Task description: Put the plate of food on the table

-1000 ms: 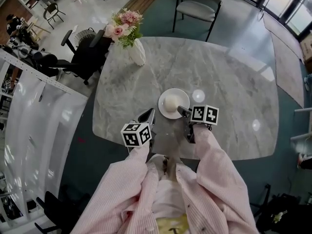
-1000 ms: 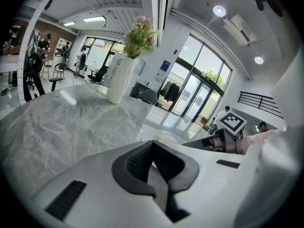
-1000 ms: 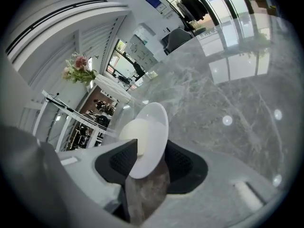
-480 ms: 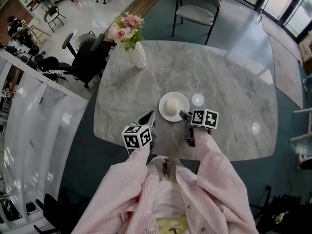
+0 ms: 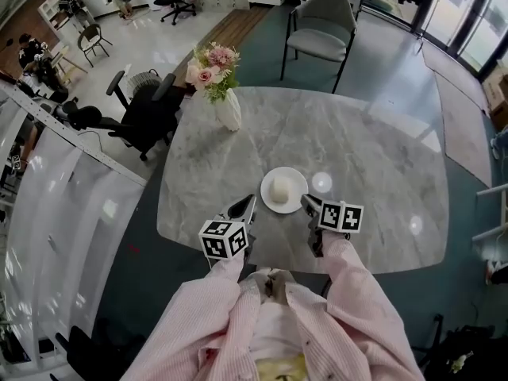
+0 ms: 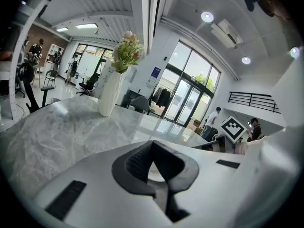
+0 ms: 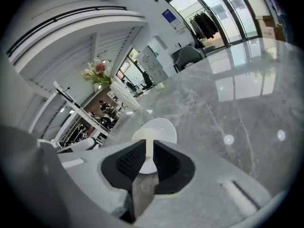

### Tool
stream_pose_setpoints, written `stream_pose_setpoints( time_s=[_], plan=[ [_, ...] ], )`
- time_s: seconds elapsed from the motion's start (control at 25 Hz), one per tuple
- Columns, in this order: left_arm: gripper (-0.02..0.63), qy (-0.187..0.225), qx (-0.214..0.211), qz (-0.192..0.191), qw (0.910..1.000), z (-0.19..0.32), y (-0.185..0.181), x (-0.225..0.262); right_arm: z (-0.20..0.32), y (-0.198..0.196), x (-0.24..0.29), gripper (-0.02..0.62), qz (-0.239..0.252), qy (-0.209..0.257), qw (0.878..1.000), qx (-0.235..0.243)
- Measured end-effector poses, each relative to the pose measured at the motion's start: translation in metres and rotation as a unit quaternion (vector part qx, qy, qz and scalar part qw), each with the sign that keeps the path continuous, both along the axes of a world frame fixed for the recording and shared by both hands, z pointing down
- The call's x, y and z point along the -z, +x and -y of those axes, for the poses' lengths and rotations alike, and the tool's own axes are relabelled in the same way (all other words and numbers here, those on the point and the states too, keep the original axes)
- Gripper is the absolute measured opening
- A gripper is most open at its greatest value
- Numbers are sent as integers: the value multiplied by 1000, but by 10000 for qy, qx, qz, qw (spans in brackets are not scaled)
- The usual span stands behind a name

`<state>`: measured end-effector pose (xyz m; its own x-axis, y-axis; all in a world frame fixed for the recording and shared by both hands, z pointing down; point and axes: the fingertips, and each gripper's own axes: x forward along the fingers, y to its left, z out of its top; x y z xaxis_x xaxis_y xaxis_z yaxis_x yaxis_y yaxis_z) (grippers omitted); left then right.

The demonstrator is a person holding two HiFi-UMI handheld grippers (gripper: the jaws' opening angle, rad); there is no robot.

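Observation:
A white plate [image 5: 295, 199] with a pale bun [image 5: 279, 189] on it rests on the grey marble table [image 5: 373, 157], near the front edge. My right gripper [image 5: 308, 202] sits just off the plate's right rim. Its jaws are closing to a narrow slit with nothing between them. In the right gripper view the plate [image 7: 161, 127] and bun [image 7: 148, 137] lie just beyond my right gripper [image 7: 146, 146]. My left gripper [image 5: 244, 207] hovers left of the plate, apart from it. In the left gripper view my left gripper [image 6: 153, 151] is shut and holds nothing.
A white vase of pink flowers [image 5: 227, 105] stands at the table's far left corner, also seen as the vase [image 6: 110, 91]. A grey chair [image 5: 321, 14] stands behind the table, a black office chair [image 5: 143, 105] to its left. The table's front edge [image 5: 278, 264] is close to my body.
My right gripper has drawn back a little from the plate's rim and its jaws have narrowed. The plate stays on the table. The left gripper has hardly moved.

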<state>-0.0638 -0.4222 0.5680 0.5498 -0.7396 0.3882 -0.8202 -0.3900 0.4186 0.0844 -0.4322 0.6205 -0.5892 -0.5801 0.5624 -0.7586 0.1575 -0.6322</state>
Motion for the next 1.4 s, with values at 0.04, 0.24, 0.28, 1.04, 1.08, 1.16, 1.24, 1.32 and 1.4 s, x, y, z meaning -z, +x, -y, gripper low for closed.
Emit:
stream_pose_setpoints(
  time_s=[0.04, 0.24, 0.28, 1.04, 1.08, 1.16, 1.24, 1.32, 1.4],
  plan=[
    [-5, 72, -44, -10, 10000, -1, 2, 5, -1, 0, 5, 44, -24, 110, 9999, 41],
    [-5, 427, -129, 18, 9990, -4, 2, 28, -2, -7, 36, 6, 59, 665, 9975, 224],
    [-5, 496, -136, 25, 9987, -5, 1, 32, -2, -9, 44, 6, 77, 798, 9964, 270],
    [-5, 1614, 116, 185, 9866, -15, -24, 96, -14, 1, 152, 6, 305, 2848, 9575, 351],
    [-5, 1678, 146, 214, 9855, -15, -26, 100, -14, 2, 155, 6, 285, 2917, 9555, 324],
    [-5, 1792, 210, 265, 9832, -15, -30, 107, -16, 4, 160, 6, 200, 3065, 9513, 274],
    [-5, 1878, 287, 300, 9813, -15, -35, 113, -16, 7, 165, 5, 118, 3188, 9475, 212],
    [-5, 1938, 355, 354, 9798, -16, -38, 118, -17, 10, 172, 5, 60, 3285, 9443, 152],
    [-5, 1964, 400, 393, 9789, -16, -40, 121, -17, 11, 176, 5, 18, 3350, 9421, 111]
  ],
)
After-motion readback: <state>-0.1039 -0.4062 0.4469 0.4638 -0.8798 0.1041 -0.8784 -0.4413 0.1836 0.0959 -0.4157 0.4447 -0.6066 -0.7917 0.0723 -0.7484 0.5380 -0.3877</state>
